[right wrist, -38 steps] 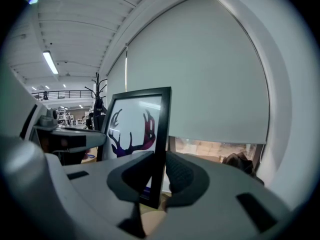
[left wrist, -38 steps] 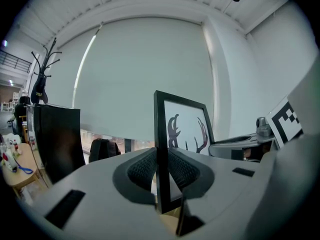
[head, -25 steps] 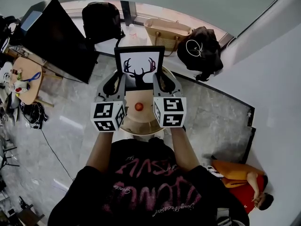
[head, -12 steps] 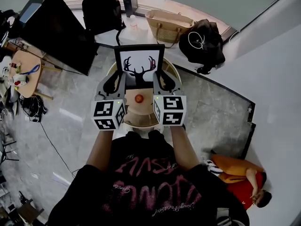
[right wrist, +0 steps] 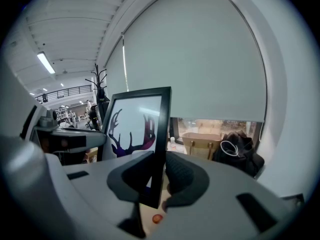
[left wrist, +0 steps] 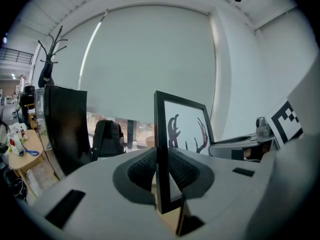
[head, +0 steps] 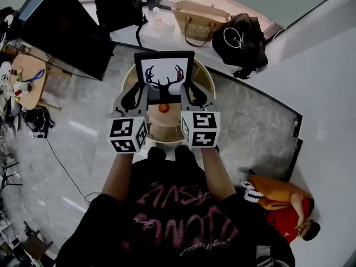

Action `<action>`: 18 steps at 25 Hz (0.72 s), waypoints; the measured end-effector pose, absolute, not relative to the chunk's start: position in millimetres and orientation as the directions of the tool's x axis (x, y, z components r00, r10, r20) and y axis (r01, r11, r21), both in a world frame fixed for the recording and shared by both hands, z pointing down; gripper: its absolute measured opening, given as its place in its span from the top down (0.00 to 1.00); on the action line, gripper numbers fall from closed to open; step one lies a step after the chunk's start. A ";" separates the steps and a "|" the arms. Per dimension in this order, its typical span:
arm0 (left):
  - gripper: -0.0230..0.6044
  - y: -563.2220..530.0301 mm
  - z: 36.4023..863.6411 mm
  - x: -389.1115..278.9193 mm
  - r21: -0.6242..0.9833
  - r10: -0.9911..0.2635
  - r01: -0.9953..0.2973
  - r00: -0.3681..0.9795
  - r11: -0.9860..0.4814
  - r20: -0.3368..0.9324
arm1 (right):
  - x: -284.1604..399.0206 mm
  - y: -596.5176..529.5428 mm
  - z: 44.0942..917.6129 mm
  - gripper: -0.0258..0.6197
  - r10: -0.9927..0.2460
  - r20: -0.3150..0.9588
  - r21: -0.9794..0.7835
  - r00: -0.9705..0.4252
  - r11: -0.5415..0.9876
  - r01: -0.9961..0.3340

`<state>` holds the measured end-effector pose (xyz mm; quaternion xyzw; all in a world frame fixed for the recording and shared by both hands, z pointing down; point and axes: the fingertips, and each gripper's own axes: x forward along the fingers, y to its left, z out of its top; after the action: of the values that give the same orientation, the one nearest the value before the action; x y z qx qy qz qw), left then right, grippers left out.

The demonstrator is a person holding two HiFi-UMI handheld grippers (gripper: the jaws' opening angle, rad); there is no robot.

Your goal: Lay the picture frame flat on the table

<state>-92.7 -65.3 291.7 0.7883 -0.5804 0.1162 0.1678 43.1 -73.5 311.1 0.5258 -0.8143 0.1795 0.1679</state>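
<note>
A black picture frame (head: 164, 74) with an antler print on white is held upright in the air above a small round wooden table (head: 167, 132). My left gripper (head: 133, 98) is shut on its left edge and my right gripper (head: 194, 97) is shut on its right edge. In the left gripper view the frame (left wrist: 167, 159) stands edge-on between the dark pads (left wrist: 142, 169). The right gripper view shows the frame (right wrist: 145, 144) the same way, clamped between the pads (right wrist: 182, 176). A small red ball (head: 163, 108) lies on the table under the frame.
A big black screen (head: 61, 32) stands at the left. A black backpack (head: 117, 7), a wicker bag (head: 197, 21) and a black bag (head: 242, 43) sit on the window ledge beyond. A person in orange (head: 278, 204) lies on the floor at right.
Both grippers and the frame have shifted a little away from me and upward in the head view; the grip on the frame is unchanged.
</note>
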 end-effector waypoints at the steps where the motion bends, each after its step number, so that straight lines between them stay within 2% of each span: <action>1: 0.85 -65.7 293.4 -93.3 0.129 -0.875 -0.954 0.299 -0.270 0.380 | 42.9 -73.7 312.8 0.83 -0.794 0.466 -0.118 -0.390 0.381 -0.917; 18: 0.85 -48.4 326.2 -92.0 0.151 -0.848 -0.954 0.298 -0.258 0.438 | 43.3 -56.5 346.8 0.83 -0.757 0.522 -0.138 -0.394 0.381 -0.914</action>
<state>-92.0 -48.4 326.2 0.7814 -0.5767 0.1351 0.1962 43.3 -56.5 346.8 0.5167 -0.8087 0.2068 0.1903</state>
